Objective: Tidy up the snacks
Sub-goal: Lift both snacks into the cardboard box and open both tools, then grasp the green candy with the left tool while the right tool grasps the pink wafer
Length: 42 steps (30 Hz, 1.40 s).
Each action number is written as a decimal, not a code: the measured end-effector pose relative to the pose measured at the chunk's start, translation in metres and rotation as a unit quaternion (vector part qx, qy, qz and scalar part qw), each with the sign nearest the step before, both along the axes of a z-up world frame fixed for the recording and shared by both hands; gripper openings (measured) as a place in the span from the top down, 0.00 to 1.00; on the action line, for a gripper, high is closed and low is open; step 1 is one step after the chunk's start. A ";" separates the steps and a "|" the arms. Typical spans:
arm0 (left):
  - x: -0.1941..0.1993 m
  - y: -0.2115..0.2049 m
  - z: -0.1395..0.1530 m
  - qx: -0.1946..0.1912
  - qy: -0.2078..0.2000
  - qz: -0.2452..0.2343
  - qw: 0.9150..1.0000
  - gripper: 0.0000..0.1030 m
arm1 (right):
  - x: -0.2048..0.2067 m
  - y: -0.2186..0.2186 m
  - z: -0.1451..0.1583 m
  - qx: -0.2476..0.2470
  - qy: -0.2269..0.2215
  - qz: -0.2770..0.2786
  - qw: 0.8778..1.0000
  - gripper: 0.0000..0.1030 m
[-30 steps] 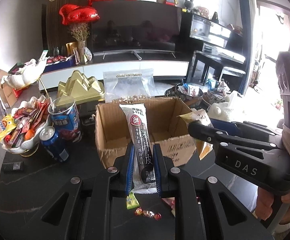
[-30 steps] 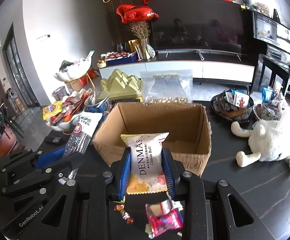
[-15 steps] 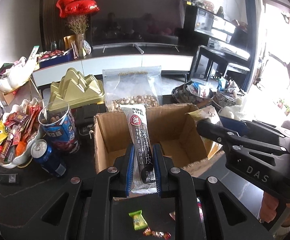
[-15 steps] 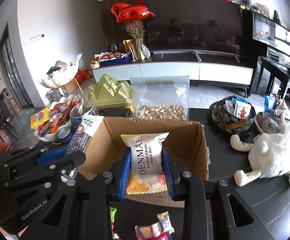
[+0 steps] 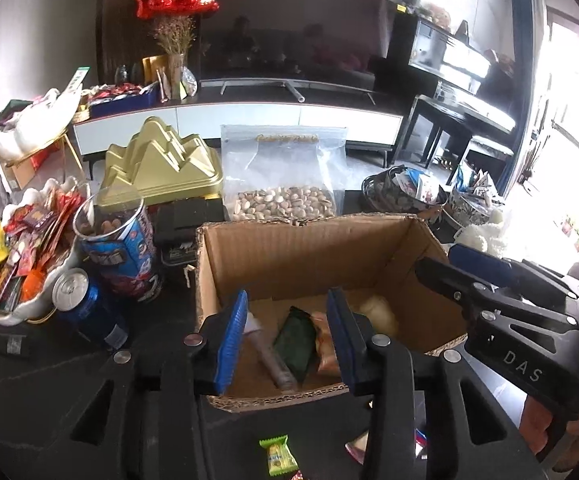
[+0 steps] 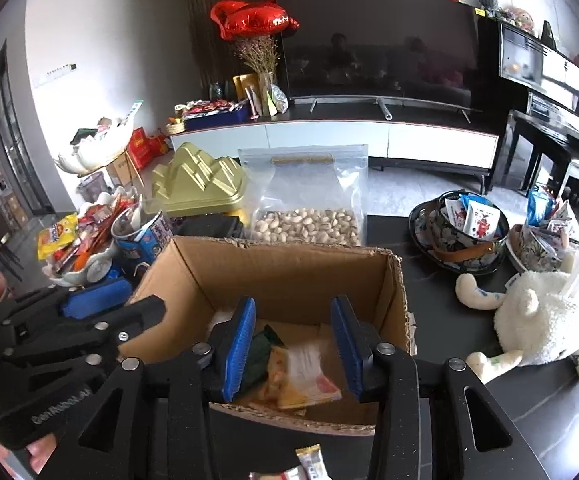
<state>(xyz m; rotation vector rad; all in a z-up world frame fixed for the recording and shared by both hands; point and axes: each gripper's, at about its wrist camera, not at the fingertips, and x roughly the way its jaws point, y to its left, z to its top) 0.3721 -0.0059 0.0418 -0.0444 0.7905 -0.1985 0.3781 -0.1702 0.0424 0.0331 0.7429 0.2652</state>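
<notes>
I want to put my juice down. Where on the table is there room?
Best is the bare dark table between the cardboard box and the plush sheep. It is crowded left of the box, with the white snack bowl, can and tub. Loose candies litter the near edge.

Readable from here: "DAS" in white on the black body of the right gripper (image 5: pixel 523 364). Left gripper (image 6: pixel 59 410) body has raised lettering, too blurred to make out. Snack wrappers and can labels illegible.
</notes>
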 end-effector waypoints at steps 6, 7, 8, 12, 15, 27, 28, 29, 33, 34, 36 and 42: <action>-0.034 0.006 0.001 0.004 -0.014 0.007 1.000 0.56 | -0.027 0.002 0.001 -0.010 -0.012 0.007 1.000 0.60; -0.039 0.006 0.001 0.003 -0.013 0.006 1.000 0.56 | -0.033 0.003 0.002 -0.011 -0.016 0.009 1.000 0.60; -0.043 0.006 0.001 0.003 -0.012 0.006 1.000 0.56 | -0.037 0.004 0.003 -0.012 -0.018 0.011 1.000 0.60; -0.058 0.004 0.002 0.006 -0.012 0.009 1.000 0.56 | -0.051 0.005 0.003 0.004 -0.010 0.022 1.000 0.60; -0.071 0.002 0.003 0.014 -0.018 0.015 1.000 0.52 | -0.061 0.004 0.000 0.013 -0.002 0.026 1.000 0.60; -0.116 -0.008 -0.026 0.016 -0.017 0.005 1.000 0.50 | -0.105 -0.012 -0.033 0.019 0.022 0.030 0.999 0.60; -0.117 -0.008 -0.032 0.011 -0.011 0.004 1.000 0.50 | -0.106 -0.012 -0.037 0.020 0.024 0.029 0.999 0.60; -0.118 -0.008 -0.036 0.009 -0.008 0.003 1.000 0.50 | -0.107 -0.013 -0.040 0.021 0.026 0.029 0.999 0.60; -0.117 -0.008 -0.055 0.011 0.007 0.006 1.000 0.50 | -0.107 -0.013 -0.059 0.021 0.040 0.033 0.998 0.60; -0.116 -0.008 -0.060 0.009 0.012 0.005 1.000 0.50 | -0.107 -0.013 -0.064 0.022 0.045 0.033 0.998 0.60; -0.114 -0.009 -0.070 0.012 0.022 0.003 1.000 0.50 | -0.105 -0.013 -0.075 0.023 0.055 0.033 0.998 0.60; -0.105 -0.011 -0.098 0.020 0.049 0.006 0.999 0.50 | -0.094 -0.015 -0.106 0.014 0.089 0.032 0.995 0.60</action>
